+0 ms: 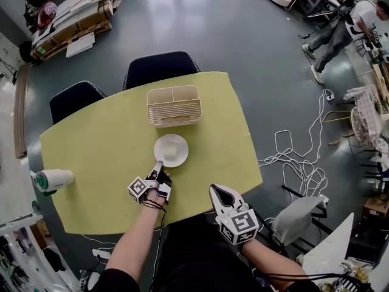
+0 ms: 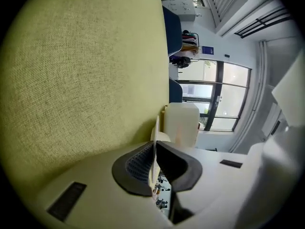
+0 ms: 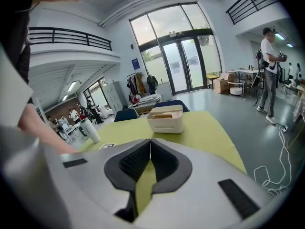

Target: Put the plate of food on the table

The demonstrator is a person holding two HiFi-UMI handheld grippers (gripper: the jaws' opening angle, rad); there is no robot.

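Plate [image 1: 171, 150] pinched at its near rim by left tool [image 1: 159, 165], on the yellow-green tabletop [image 1: 103, 145].
White plate sits mid-tabletop, just in front of a cream slatted basket [image 1: 174, 105], close to it but apart; something pale on the plate, can't tell what. Left gripper view: both pads pressed onto the thin white rim edge, basket right behind it. Right tool [image 1: 214, 189] hangs over the near tabletop edge, well right of the plate, tips pressed together with nothing between them. White cup [image 1: 53, 179] with green top near the left edge. Two dark chairs [image 1: 159, 67] at the far side. Cables [image 1: 295, 160] on the grey floor to the right, person [image 1: 340, 26] far off at top right.
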